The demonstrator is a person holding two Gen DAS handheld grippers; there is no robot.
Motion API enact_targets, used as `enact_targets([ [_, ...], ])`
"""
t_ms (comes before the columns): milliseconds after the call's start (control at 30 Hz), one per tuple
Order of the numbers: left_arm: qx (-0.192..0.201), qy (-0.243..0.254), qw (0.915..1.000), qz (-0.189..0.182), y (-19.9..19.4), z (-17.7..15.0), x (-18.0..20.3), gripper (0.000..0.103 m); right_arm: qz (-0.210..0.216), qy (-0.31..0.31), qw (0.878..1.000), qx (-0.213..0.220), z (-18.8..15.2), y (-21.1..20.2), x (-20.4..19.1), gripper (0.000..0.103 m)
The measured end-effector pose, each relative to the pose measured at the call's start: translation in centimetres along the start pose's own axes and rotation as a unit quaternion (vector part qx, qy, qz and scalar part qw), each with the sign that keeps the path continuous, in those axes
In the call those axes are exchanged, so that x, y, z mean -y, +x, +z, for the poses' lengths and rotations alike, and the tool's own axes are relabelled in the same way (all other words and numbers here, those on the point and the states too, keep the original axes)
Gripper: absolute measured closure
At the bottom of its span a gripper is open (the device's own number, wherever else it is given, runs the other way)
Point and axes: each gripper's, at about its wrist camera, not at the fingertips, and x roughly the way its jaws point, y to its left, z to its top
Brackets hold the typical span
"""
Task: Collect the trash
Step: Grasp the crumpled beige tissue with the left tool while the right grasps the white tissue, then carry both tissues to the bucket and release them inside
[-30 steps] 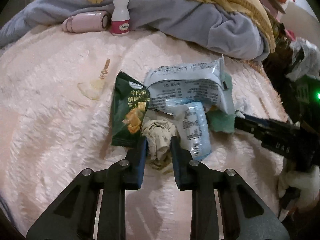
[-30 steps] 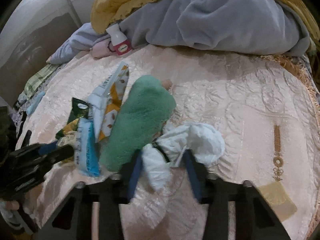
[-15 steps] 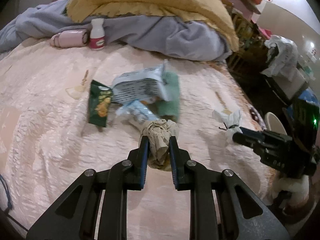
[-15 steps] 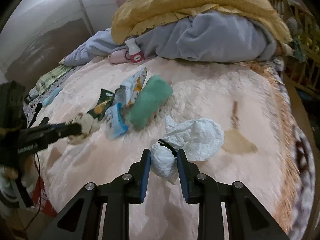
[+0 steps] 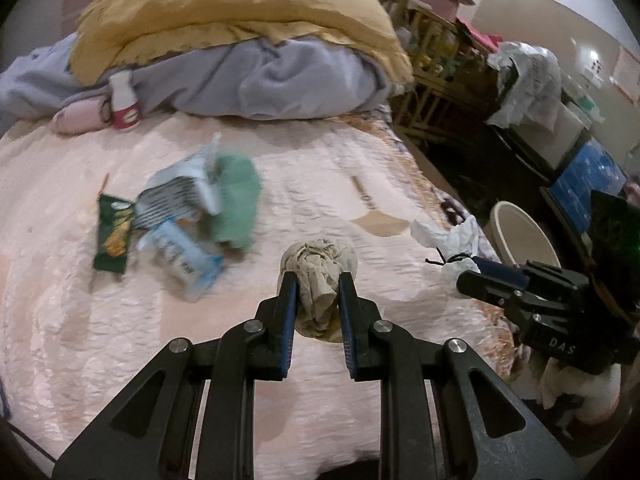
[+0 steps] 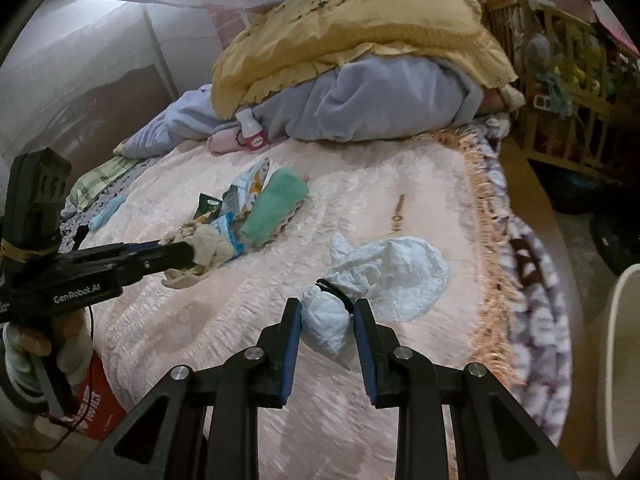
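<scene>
My left gripper (image 5: 318, 282) is shut on a crumpled beige paper wad (image 5: 318, 276), lifted above the pink bedspread (image 5: 120, 340). My right gripper (image 6: 323, 308) is shut on the knotted end of a white plastic bag (image 6: 384, 272), which hangs over the bed. In the left wrist view the right gripper (image 5: 476, 276) holds the white bag (image 5: 448, 240) near the bed's right edge. In the right wrist view the left gripper (image 6: 188, 254) carries the beige wad (image 6: 204, 248). A green snack packet (image 5: 114, 236), blue-white wrappers (image 5: 180, 252) and a green cloth (image 5: 236, 200) lie on the bed.
A white bin (image 5: 520, 236) stands on the floor beside the bed, its rim (image 6: 616, 360) at the right edge of the right wrist view. A white bottle (image 5: 124, 100) and pink pouch (image 5: 76, 118) sit by piled yellow and grey blankets (image 5: 248, 40). Cluttered furniture (image 5: 540, 92) fills the right.
Both grippers have lifted their loads off the bed and moved right toward the bed's edge. The pile of wrappers now lies farther off to the left, and the white bin has come into view.
</scene>
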Motion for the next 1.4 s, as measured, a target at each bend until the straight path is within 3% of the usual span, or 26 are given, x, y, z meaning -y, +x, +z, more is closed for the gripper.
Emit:
enact_targets([
  [767, -0.009, 0.127, 0.9909, -0.043, 4.4, 2.2, 14.5, 0.086, -0.095, 0.052, 0.993, 0.042, -3.1, -9.1, 10.2, 0.077],
  [1400, -0.033, 0.164, 0.981, -0.098, 8.9, 3.6, 24.1, 0.086, -0.165, 0.116, 0.979, 0.04, -7.2, -13.3, 19.9, 0.077],
])
